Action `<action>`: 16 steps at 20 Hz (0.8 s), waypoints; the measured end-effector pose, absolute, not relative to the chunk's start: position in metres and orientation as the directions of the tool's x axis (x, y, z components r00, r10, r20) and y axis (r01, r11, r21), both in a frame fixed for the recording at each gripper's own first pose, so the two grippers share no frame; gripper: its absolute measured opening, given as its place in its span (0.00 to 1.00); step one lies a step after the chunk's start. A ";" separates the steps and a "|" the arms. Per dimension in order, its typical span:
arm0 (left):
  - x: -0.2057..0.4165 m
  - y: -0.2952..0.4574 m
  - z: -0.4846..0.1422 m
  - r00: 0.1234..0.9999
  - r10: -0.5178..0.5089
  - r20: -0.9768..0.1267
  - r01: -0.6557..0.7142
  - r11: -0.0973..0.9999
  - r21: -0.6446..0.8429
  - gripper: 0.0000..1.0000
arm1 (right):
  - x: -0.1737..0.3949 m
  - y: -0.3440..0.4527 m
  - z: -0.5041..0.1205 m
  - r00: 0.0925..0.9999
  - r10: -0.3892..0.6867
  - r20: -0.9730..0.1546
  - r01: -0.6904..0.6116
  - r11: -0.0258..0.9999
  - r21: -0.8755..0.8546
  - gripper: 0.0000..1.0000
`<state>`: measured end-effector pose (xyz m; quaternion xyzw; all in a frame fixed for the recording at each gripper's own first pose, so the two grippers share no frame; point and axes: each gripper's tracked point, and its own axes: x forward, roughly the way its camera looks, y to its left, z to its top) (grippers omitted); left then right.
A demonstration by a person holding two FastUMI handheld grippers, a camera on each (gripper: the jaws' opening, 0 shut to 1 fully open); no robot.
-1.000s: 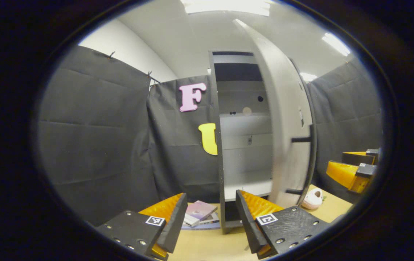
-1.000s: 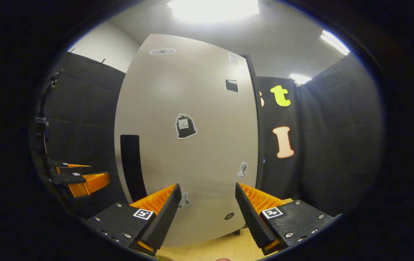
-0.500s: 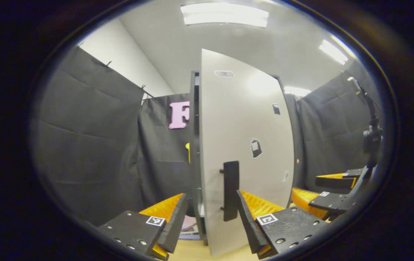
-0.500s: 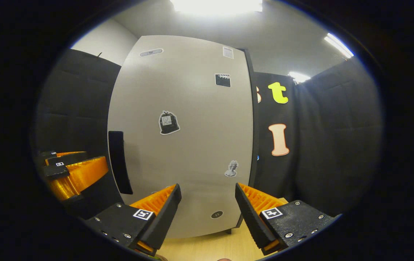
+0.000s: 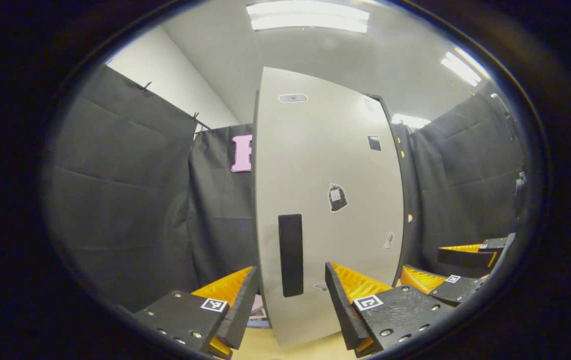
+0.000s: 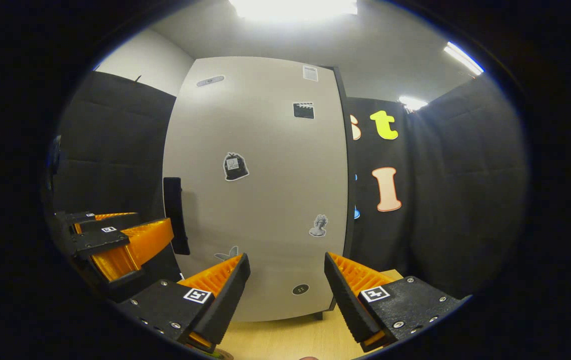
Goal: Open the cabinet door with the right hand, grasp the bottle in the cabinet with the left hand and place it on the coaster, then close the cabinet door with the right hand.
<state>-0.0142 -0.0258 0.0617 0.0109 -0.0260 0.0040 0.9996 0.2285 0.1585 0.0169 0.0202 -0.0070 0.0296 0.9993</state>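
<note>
The tall grey cabinet door point(image 5: 325, 200) stands flat against the cabinet, with its dark vertical handle point(image 5: 291, 255) at the left edge. My left gripper point(image 5: 290, 272) is open and empty, a short way in front of the handle. In the right gripper view the same door point(image 6: 260, 190) carries small stickers, and its handle point(image 6: 176, 215) is on the left. My right gripper point(image 6: 286, 260) is open and empty, facing the door's lower part without touching it. The left gripper point(image 6: 115, 231) appears at the left there. The right gripper point(image 5: 445, 265) appears low right in the left gripper view. The cabinet's inside is hidden.
The cabinet stands on a light wooden table point(image 6: 285, 340). A few books point(image 5: 257, 315) peek out beside the cabinet's lower left corner. Black cloth walls close in on both sides and behind.
The door swung from wide open to flat against the cabinet, hiding the shelves. My right gripper followed the door's face and now sits slightly back from it.
</note>
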 end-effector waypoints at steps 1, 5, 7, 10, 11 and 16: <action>-0.014 -0.025 0.061 0.999 0.004 0.052 -0.005 1.000 0.018 0.76 | 0.229 0.156 0.016 0.998 0.055 0.012 -0.056 0.998 0.043 0.93; -0.010 -0.026 0.058 1.000 0.006 0.030 -0.007 1.000 0.026 0.76 | 0.229 0.149 0.013 0.999 0.038 0.005 -0.038 0.998 0.040 0.93; -0.012 -0.029 0.054 1.000 -0.002 0.021 0.002 1.000 0.015 0.83 | 0.230 0.146 0.011 0.999 0.034 -0.003 -0.034 0.998 0.052 0.93; -0.015 -0.031 0.054 1.000 -0.011 0.025 0.011 1.000 0.021 0.76 | 0.228 0.142 0.008 0.999 0.030 -0.012 -0.029 0.998 0.057 0.93; -0.013 -0.032 0.054 1.000 -0.015 0.018 0.014 1.000 0.023 0.76 | 0.230 0.141 0.008 1.000 0.028 -0.012 -0.027 0.998 0.061 0.93; -0.014 -0.034 0.049 1.000 -0.014 0.004 0.014 1.000 0.009 0.76 | 0.230 0.139 0.011 1.000 0.025 -0.009 -0.025 0.998 0.053 0.93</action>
